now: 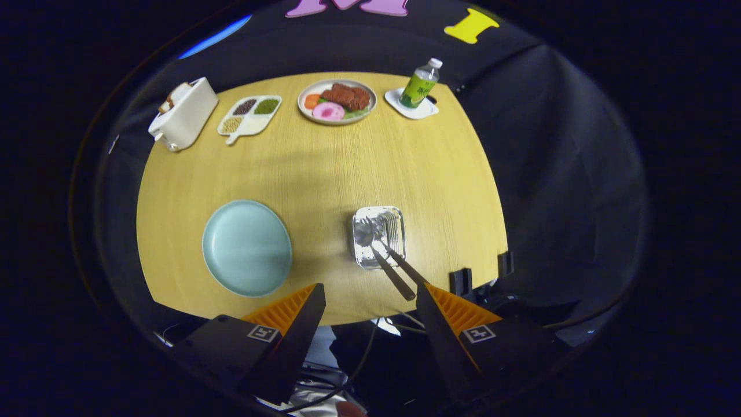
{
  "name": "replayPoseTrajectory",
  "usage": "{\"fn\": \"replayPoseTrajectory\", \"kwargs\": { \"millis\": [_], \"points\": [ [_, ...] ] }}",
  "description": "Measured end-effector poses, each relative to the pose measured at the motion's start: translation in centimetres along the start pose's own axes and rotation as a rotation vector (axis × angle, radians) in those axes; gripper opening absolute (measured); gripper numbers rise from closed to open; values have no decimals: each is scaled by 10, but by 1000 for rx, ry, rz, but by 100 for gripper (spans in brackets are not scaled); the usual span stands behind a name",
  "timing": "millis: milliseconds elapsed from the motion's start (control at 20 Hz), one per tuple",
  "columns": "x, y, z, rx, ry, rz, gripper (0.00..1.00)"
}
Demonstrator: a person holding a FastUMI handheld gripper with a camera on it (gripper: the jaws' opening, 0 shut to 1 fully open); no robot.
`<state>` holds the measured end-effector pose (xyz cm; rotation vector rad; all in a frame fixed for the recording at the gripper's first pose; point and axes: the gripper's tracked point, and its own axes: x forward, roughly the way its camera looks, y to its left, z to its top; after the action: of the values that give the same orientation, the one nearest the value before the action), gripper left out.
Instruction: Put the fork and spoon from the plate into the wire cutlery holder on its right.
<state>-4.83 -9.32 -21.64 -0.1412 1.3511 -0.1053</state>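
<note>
The pale green plate lies bare on the wooden table, ahead of my left finger. To its right stands the wire cutlery holder, seen from above. The fork and the spoon both stand in it, heads down, their dark handles leaning out toward my right finger. My gripper hovers high above the table's near edge, open, with nothing between its fingers. The handle ends lie just ahead of the right fingertip without touching it.
Along the far side of the table stand a white toaster, a divided dish of beans, a plate of food and a green bottle on a white coaster. Two black clamps grip the near right edge.
</note>
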Motion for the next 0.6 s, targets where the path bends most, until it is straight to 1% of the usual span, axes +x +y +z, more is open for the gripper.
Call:
{"fn": "replayPoseTrajectory", "kwargs": {
  "millis": [100, 350, 500, 600],
  "points": [
    [-19, 5, 24, -5, -141, -6, 99],
    [-71, 19, 89, -2, -513, 21, 98],
    [-107, 25, 119, 22, -707, 49, 98],
    [-131, 27, 131, 29, -822, 60, 98]
  ]
}}
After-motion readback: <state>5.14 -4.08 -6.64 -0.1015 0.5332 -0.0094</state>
